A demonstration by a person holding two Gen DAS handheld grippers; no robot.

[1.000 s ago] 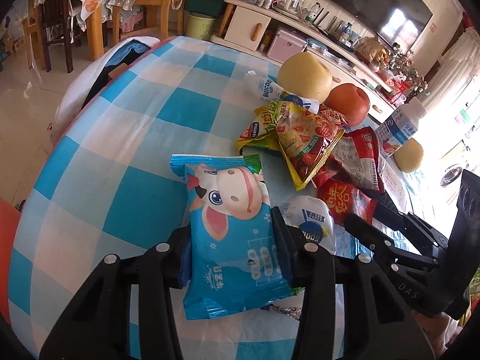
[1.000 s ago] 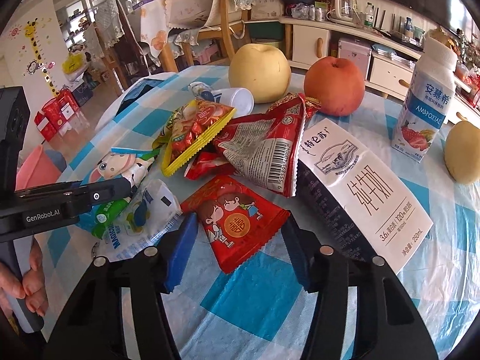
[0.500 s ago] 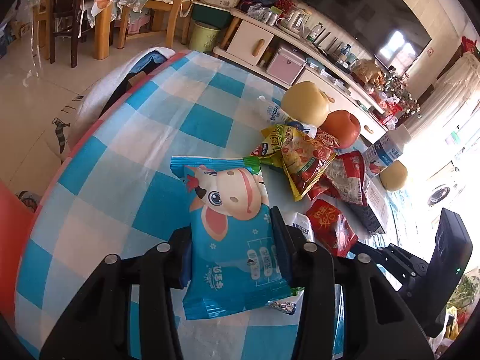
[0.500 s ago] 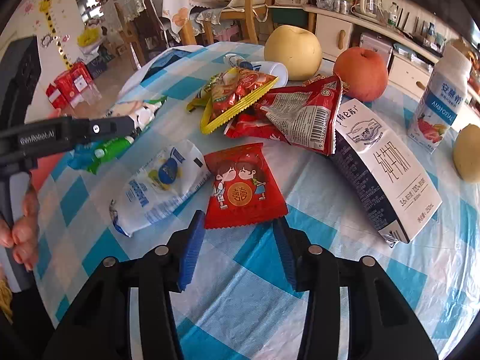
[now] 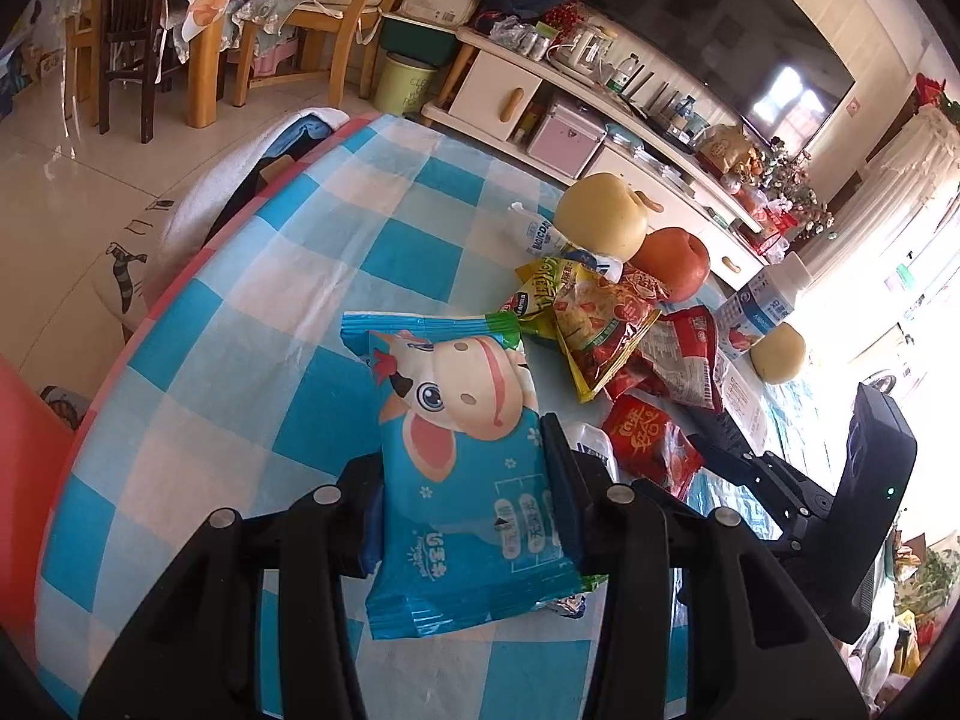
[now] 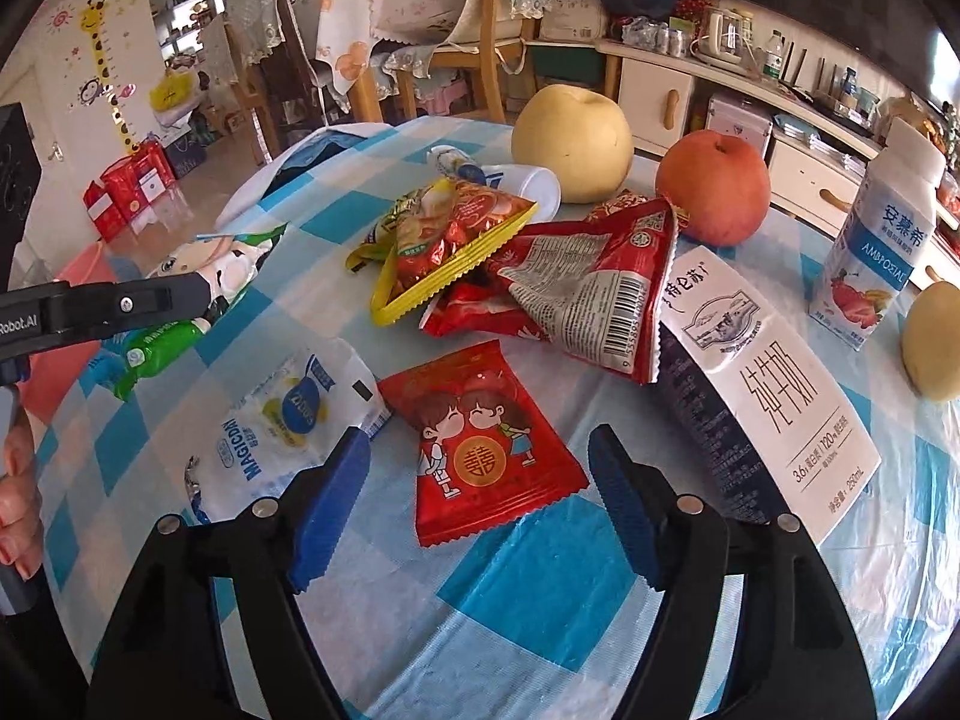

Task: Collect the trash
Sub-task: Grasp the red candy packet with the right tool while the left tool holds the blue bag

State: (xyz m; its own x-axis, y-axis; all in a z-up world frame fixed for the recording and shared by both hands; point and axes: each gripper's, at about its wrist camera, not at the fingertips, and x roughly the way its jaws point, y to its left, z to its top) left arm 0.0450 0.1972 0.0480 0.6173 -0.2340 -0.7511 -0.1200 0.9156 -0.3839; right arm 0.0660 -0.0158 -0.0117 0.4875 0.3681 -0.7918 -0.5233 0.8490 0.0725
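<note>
The left gripper is clamped on the blue cow-print wrapper, which it holds above the checked tablecloth. The right gripper has just been opening; its jaws stand wide, 1 on each side of the red sweet wrapper, with neither pad touching it. This wrapper lies flat on the cloth, just beside the white MAGICDAY pouch and near the milk carton. Judged risks: a flat foil wrapper offers little edge, so closing jaws may slide over it or pinch the tablecloth and drag the neighbouring items. The left pad sits close to the white pouch and may catch it as well. The pile of snack bags beyond leans on the carton and may shift if the cloth is pulled. The apple and pear may roll.
</note>
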